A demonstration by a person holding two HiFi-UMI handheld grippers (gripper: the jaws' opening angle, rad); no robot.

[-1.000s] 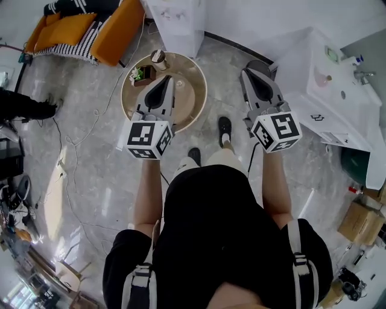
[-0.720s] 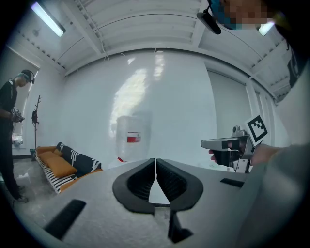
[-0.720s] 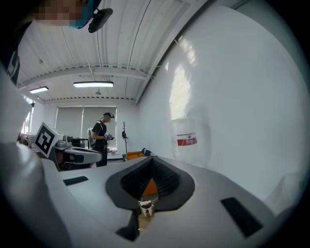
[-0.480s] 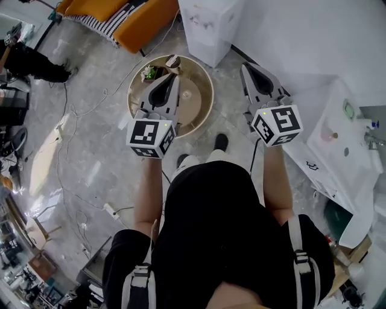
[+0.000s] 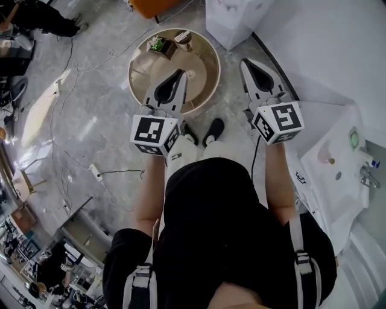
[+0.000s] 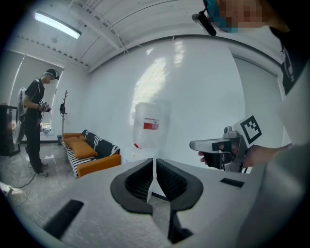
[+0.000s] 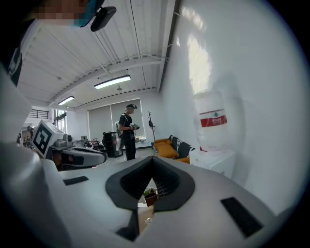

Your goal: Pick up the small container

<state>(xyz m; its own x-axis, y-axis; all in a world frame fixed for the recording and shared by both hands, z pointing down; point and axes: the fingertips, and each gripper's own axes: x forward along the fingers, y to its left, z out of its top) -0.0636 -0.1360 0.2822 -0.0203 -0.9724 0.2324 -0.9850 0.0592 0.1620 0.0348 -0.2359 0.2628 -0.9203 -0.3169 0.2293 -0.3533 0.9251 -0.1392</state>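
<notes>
The small container (image 5: 183,38) stands at the far edge of a round wooden table (image 5: 145,72), next to a little plant in a brown pot (image 5: 158,45). My left gripper (image 5: 179,73) hovers over the table's near half, well short of the container. Its jaws are shut, meeting at the tips (image 6: 154,162) with nothing between them. My right gripper (image 5: 247,62) is held off the table's right side over the floor, also shut and empty (image 7: 152,159). Below its tips the right gripper view shows the plant pot (image 7: 150,195).
A white water dispenser (image 5: 232,15) with its bottle (image 6: 150,126) stands beyond the table against the wall. A white counter with a sink (image 5: 338,163) is at the right. Cables (image 5: 114,175) trail over the floor at the left. A person (image 7: 128,131) stands by an orange sofa (image 6: 92,157).
The whole view has swung: the table now lies straight ahead under the left gripper and the sofa has slid out of the top. Both grippers stay shut.
</notes>
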